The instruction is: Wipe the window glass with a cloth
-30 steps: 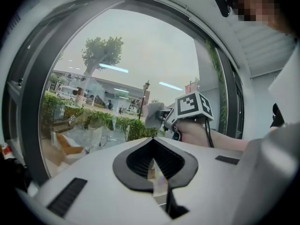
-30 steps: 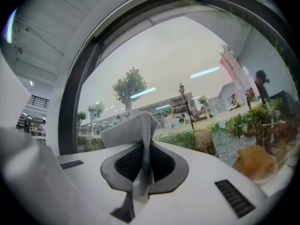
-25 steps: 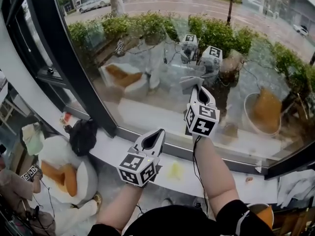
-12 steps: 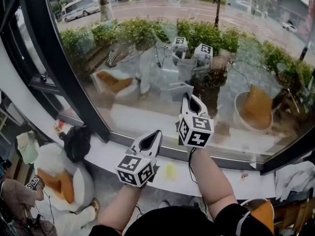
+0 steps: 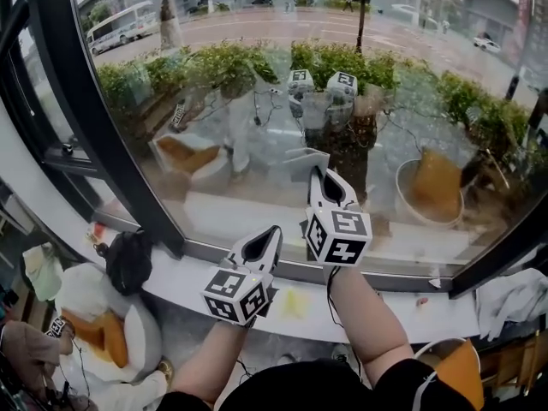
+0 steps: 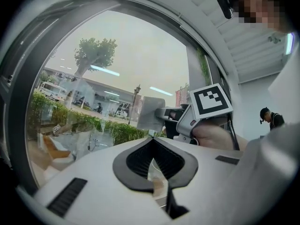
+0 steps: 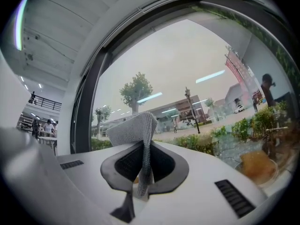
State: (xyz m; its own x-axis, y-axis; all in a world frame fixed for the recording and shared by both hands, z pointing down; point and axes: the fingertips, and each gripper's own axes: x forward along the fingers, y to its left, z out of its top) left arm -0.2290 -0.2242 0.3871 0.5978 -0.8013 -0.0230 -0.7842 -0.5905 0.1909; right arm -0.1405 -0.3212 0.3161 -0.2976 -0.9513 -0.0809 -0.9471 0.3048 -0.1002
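Observation:
The window glass (image 5: 214, 101) fills the upper head view, framed by a black bar (image 5: 94, 135). My right gripper (image 5: 313, 171) is raised in front of the lower pane, shut on a grey cloth (image 5: 306, 158) that sticks up past its tips close to the glass; contact is not clear. In the right gripper view the grey cloth (image 7: 136, 125) is pinched between the jaws of the right gripper (image 7: 143, 144). My left gripper (image 5: 274, 229) hangs lower, over the white sill (image 5: 385, 311), shut and holding nothing. The left gripper (image 6: 151, 138) looks past its closed tips at the cloth (image 6: 150, 112).
A black bag (image 5: 128, 259) lies on the sill at the left. Below it stands a round white chair with an orange cushion (image 5: 107, 332). A yellow patch (image 5: 295, 302) marks the sill. White fabric (image 5: 514, 298) lies at the right. A hedge (image 5: 231, 62) grows outside.
My right gripper has slid a little down the pane with the cloth. The left gripper has barely moved. The head view has shifted slightly.

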